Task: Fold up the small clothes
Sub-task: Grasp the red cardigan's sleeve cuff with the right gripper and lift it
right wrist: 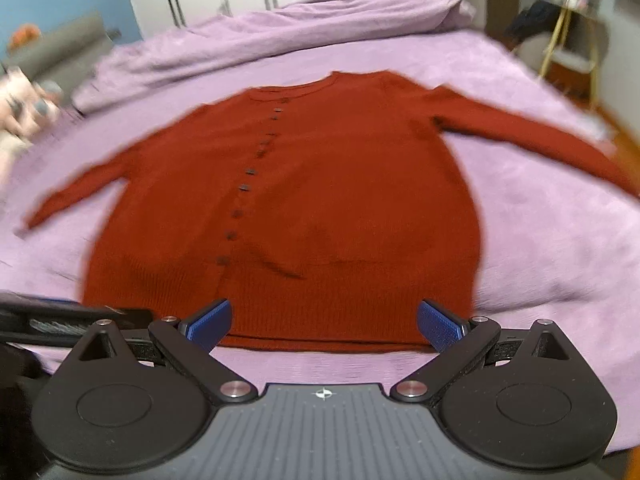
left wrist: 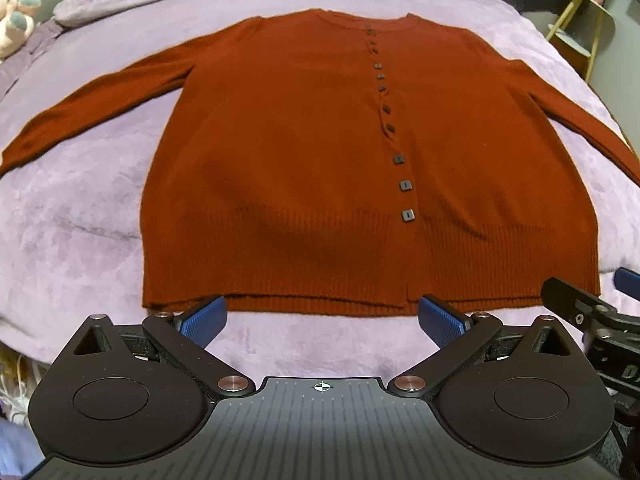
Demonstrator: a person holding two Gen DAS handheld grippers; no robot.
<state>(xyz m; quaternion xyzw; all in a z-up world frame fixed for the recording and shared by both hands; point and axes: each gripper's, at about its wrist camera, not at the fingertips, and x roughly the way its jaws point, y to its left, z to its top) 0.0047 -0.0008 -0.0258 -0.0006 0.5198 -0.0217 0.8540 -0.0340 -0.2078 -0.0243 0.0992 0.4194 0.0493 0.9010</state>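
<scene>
Both wrist views show jaws wide apart, empty, above the cardigan [left wrist: 320, 160] hem.

Black hand-held gripper [left wrist: 322, 320] (blue pads [left wrist: 204, 320])

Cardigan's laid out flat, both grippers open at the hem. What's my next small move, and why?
Probably ease the left gripper toward the left sleeve to fold it in: the cardigan lies flat, buttoned, sleeves spread on the blanket, nothing gripped.
</scene>
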